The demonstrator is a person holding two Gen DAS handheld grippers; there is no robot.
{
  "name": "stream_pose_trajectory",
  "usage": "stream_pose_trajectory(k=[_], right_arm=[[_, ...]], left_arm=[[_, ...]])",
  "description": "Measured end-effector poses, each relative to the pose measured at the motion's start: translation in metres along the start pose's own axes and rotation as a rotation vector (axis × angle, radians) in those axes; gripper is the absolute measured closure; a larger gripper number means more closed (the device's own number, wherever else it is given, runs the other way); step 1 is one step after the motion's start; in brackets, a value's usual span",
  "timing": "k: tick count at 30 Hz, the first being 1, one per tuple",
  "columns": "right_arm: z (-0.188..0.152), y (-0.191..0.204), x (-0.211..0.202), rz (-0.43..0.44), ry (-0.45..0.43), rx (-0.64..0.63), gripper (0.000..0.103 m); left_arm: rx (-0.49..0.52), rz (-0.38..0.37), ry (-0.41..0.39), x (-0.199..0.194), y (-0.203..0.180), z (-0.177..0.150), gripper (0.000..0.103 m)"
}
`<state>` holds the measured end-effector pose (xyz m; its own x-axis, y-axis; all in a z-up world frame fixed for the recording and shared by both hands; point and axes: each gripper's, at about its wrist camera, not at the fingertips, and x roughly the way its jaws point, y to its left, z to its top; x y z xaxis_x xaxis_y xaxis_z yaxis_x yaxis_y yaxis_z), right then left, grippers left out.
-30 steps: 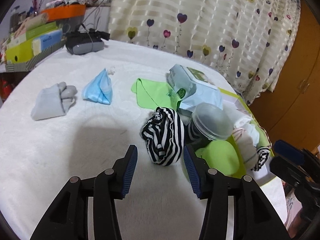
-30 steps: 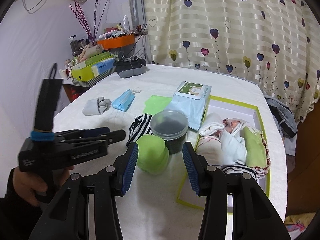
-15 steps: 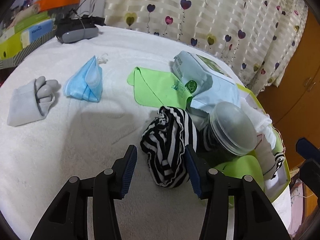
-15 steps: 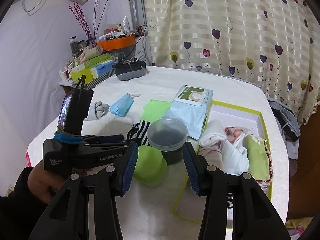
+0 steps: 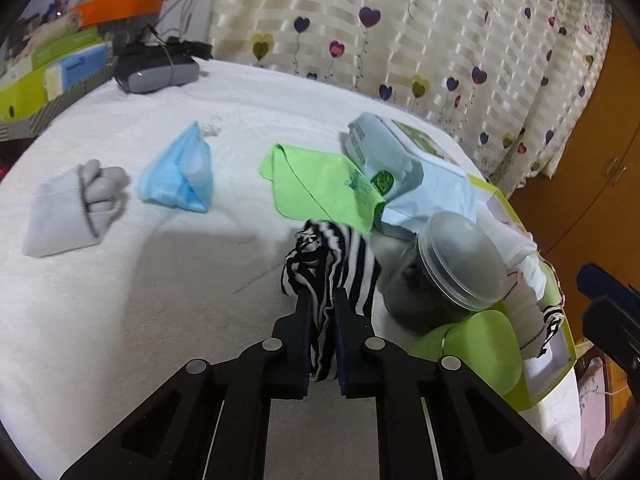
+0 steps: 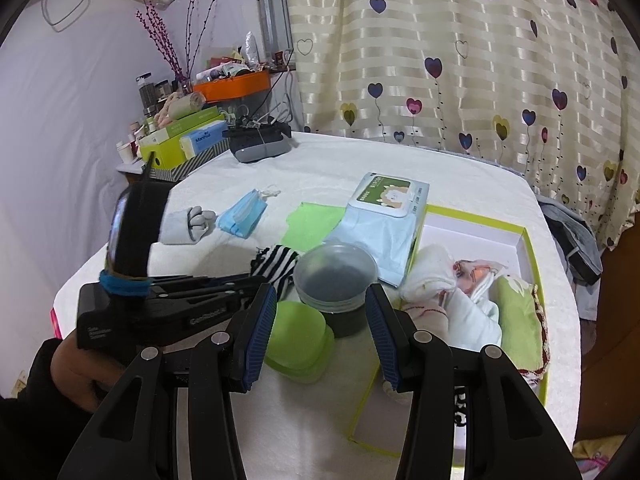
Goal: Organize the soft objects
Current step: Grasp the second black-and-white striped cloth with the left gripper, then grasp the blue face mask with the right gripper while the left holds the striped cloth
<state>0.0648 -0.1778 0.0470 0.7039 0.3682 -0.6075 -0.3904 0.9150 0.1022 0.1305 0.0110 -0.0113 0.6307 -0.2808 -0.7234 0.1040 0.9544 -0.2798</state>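
Left tongs point(image 5: 321, 304) closing on striped sock point(image 5: 340, 264); box point(image 6: 524, 236) interior right-view only

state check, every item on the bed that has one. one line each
left gripper: jaws closing on the striped sock
striped sock: bunched, pinched
right gripper: open, holds nothing
clear tub: lidded, upright
green box: open, cloths inside
wipes pack: flap shut
blue mask: folded
grey sock: folded

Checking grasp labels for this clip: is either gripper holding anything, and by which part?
The left gripper is closing on the striped sock, pinching its near, lower end between the pads. The right gripper stands open and holds nothing.
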Motion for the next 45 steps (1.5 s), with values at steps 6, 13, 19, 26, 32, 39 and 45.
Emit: stream_pose_trajectory(k=[6,13,19,26,32,39,45], right_arm=[[0.009,0.013,0.007,0.017,-0.004,-0.022,0.056],[0.021,0.035,0.032,0.041,0.023,-0.026,0.056],[0.039,0.063,0.061,0.067,0.050,-0.038,0.056],[0.060,0.094,0.113,0.101,0.101,-0.022,0.056],[0.073,0.109,0.167,0.079,0.158,-0.004,0.055],[0.076,0.109,0.223,0.000,0.231,0.052,0.055],[0.075,0.114,0.231,0.003,0.240,0.041,0.074]], left_arm=[[-0.031,0.020,-0.050,-0.028,0.020,-0.005,0.094],[-0.067,0.061,-0.100,-0.055,0.047,-0.009,0.094],[-0.109,0.092,-0.141,-0.072,0.076,-0.009,0.094],[-0.170,0.128,-0.175,-0.087,0.118,-0.011,0.094],[-0.216,0.143,-0.189,-0.094,0.150,-0.013,0.094],[-0.233,0.141,-0.183,-0.092,0.166,-0.014,0.094],[-0.232,0.135,-0.179,-0.091,0.165,-0.014,0.094]])
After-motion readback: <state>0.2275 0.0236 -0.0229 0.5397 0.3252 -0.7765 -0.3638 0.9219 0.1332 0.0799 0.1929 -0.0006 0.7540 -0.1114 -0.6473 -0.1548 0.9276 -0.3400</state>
